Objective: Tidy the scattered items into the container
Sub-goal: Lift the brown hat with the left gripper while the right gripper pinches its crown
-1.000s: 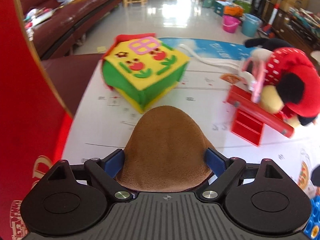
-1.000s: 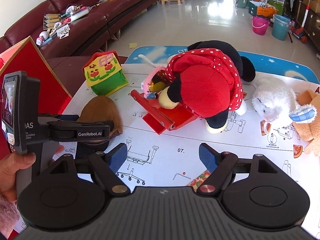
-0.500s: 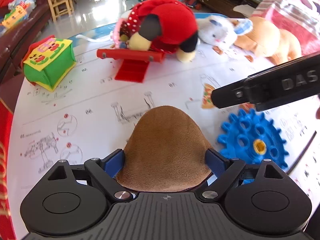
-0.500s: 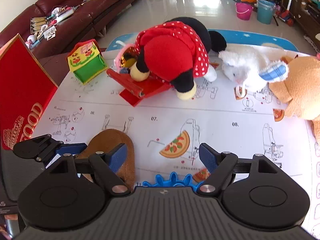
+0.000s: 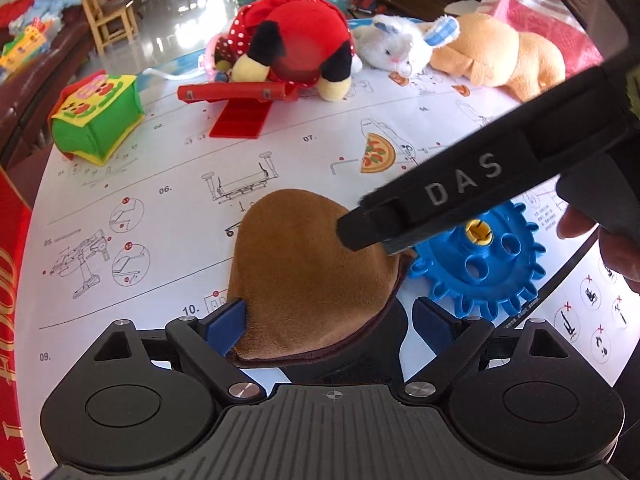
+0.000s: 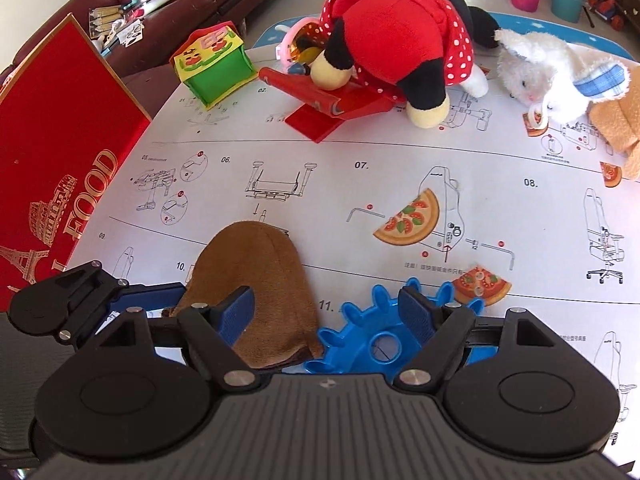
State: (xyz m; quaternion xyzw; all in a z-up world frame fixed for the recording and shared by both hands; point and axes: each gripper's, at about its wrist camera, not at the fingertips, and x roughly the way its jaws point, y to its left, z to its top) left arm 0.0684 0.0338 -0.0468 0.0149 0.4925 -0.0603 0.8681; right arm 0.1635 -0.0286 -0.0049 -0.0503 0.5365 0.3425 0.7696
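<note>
A brown suede pouch (image 5: 312,264) lies on the paper-covered table, between the fingers of my left gripper (image 5: 328,322). The left jaws stand wider than the pouch, with a gap on the right side, so the gripper is open. The pouch also shows in the right wrist view (image 6: 256,280). My right gripper (image 6: 326,314) is open and low over a blue plastic gear (image 6: 380,332), which sits just right of the pouch (image 5: 480,260). The right gripper's black body crosses the left wrist view. The red box (image 6: 52,152) stands at the table's left edge.
A red-dressed mouse plush (image 6: 396,36) lies on a red plastic slide (image 6: 332,108) at the back. A green and yellow felt house (image 6: 212,64), a white rabbit plush (image 6: 552,68) and a tan plush (image 5: 500,52) are nearby. Pizza slice pieces (image 6: 408,220) lie mid-table.
My left gripper swung right from the felt house toward the gear with the pouch, then its jaws opened and the pouch now rests on the table. My right gripper moved down and forward over the gear.
</note>
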